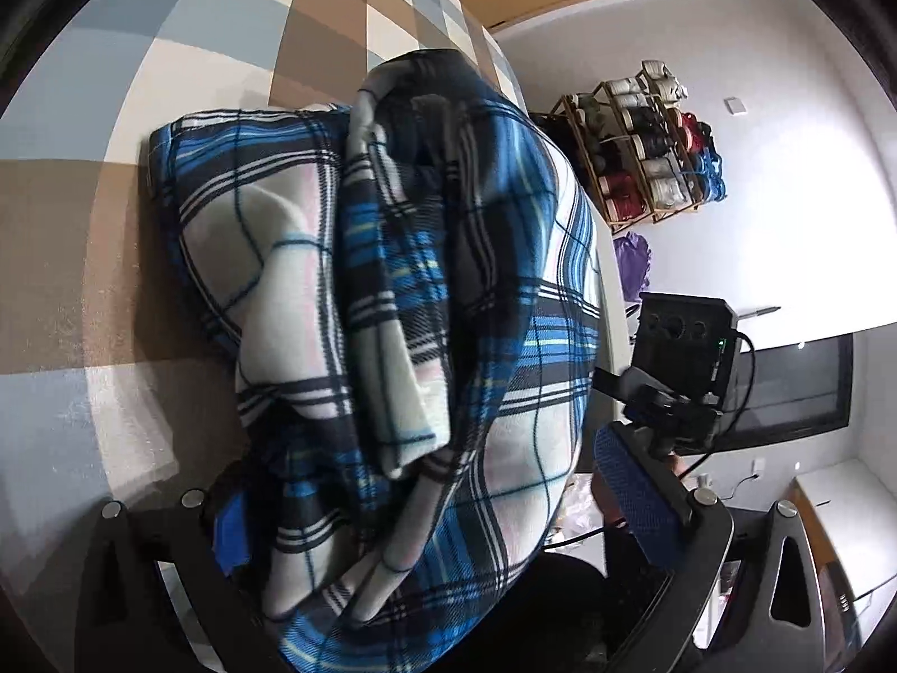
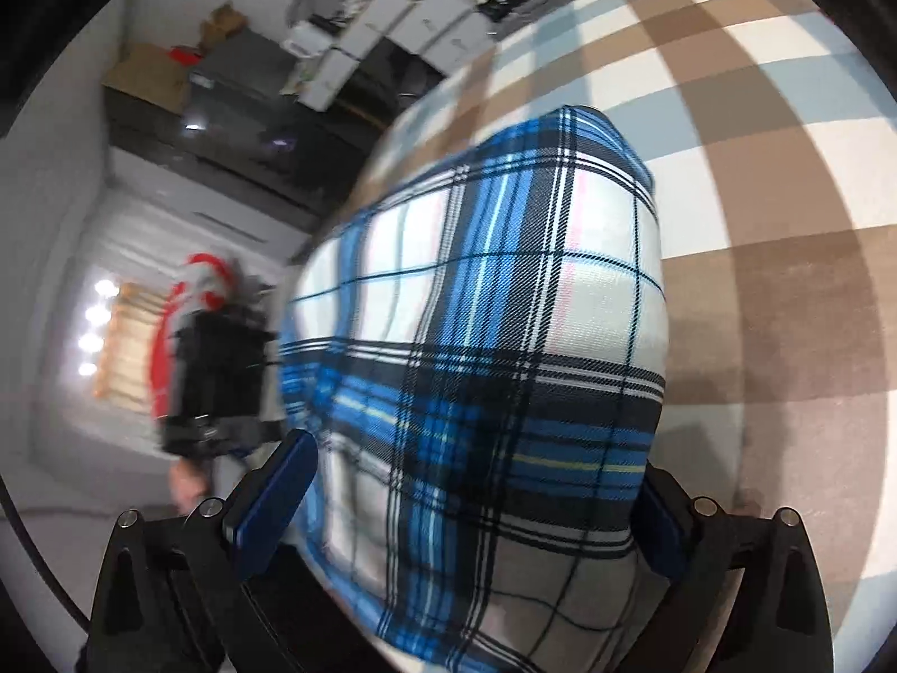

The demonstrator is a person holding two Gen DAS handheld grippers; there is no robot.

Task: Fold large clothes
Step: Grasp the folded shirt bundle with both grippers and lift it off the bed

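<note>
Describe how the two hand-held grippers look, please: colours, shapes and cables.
Left gripper: black angular frame with silver bolts and blue textured pads. Right gripper: the same black frame, silver bolts and smooth dark-blue pads; from the left view it carries a black box with a green light and black cables.

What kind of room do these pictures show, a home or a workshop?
Probably a room in a home, perhaps used for storage too. A blue plaid garment lies on a wide checked surface like a bed cover. A wooden rack of yarn spools stands by the wall, and boxes are stacked behind.
</note>
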